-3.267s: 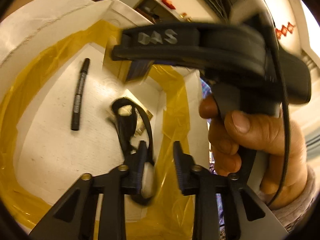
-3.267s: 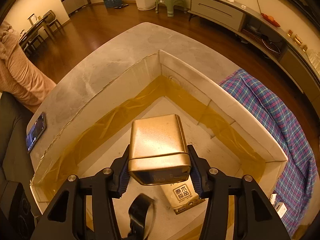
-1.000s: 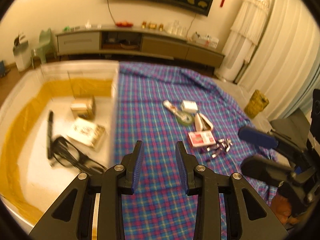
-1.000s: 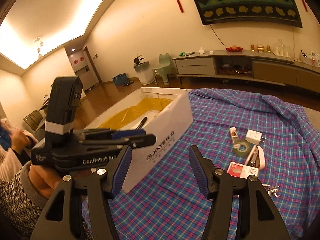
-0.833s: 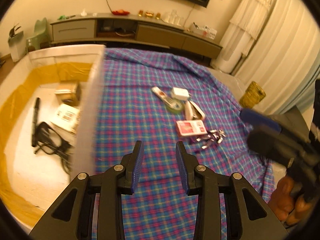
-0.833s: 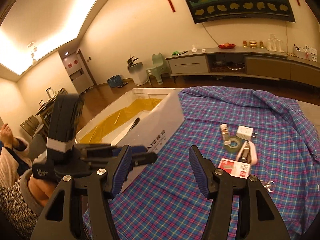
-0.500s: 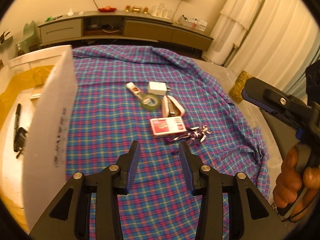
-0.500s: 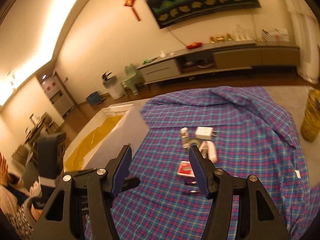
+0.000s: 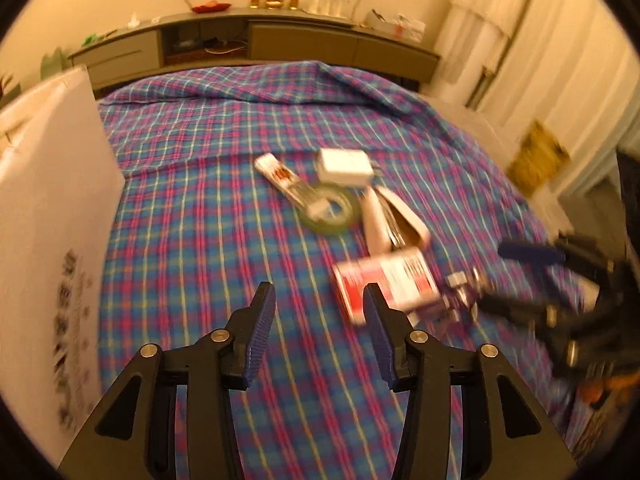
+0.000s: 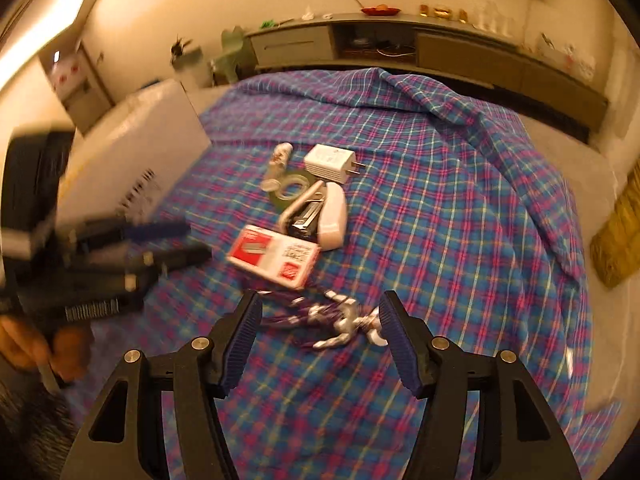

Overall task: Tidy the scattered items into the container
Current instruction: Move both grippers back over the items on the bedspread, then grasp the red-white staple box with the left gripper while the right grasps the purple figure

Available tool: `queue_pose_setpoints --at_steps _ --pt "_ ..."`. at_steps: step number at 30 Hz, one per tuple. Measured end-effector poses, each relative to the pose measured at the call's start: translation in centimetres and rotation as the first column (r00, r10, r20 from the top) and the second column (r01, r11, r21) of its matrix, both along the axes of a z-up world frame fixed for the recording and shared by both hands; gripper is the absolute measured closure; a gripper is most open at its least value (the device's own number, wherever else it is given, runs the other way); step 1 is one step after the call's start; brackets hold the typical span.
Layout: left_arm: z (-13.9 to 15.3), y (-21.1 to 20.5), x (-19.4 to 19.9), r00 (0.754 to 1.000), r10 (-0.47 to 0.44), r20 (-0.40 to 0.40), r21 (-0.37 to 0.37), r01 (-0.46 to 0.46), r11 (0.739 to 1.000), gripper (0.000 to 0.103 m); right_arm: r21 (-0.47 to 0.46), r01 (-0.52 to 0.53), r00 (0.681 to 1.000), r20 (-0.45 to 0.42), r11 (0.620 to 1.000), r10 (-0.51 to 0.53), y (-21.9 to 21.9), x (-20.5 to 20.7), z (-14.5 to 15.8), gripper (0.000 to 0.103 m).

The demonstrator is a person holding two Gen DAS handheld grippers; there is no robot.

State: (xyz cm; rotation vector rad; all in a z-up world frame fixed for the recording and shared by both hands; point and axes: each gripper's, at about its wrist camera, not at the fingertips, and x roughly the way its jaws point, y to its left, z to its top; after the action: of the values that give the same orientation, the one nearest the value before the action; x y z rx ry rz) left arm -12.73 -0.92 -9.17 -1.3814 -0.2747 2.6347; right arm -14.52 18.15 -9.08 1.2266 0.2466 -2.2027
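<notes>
Two grippers: both empty, both angled down toward the loose items on the plaid cloth (image 9: 192, 216).
Box: the white cardboard box (image 9: 52, 216), the container, stood at the far left of the cloth, well apart from the cluster; its inside was hidden in both views.
Left gripper: the left gripper (image 9: 316, 320) had its jaws opening with nothing between them, only bare cloth; the red-and-white packet (image 9: 384, 280) lay just beyond its right finger.
Cluster: a small tube (image 10: 278, 162) rested on a tape roll (image 10: 290, 190); a white charger (image 10: 330, 162) sat just beside them, then a stapler (image 10: 320, 216) touching the packet.
Right gripper: the right gripper (image 10: 320, 332) had its jaws opening; a silver and purple clip-and-cord bundle (image 10: 332, 318) lay between the fingers, pads not yet on it.
Step in hand: judged as the reach for the next pair of items, with none of these yet in the box.
Next move: the right probably needed to sink and close on the bundle; the left to shift toward the packet and straddle it.
In the way: the packet touched the stapler, and the two grippers worked close together, so a knock or a dragged cord seemed possible.
</notes>
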Motion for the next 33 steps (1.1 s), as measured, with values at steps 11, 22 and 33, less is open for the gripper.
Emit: queue_pose_setpoints --at_steps 11,22,33 --pt "-2.1 2.0 -3.1 0.995 -0.096 0.039 0.187 0.087 0.978 0.049 0.054 -0.181 0.983 0.022 0.982 0.18 -3.3 0.0 -3.3 0.034" --pt "-2.1 5.0 -0.2 0.967 -0.253 0.001 -0.001 0.253 0.967 0.046 0.088 -0.268 0.963 0.066 0.959 0.263 -2.3 0.8 -3.6 0.025" --pt "-3.0 6.9 0.6 0.945 -0.326 0.021 -0.116 0.326 0.938 0.045 0.141 -0.284 0.955 0.127 0.948 0.267 -2.2 2.0 -3.0 0.064"
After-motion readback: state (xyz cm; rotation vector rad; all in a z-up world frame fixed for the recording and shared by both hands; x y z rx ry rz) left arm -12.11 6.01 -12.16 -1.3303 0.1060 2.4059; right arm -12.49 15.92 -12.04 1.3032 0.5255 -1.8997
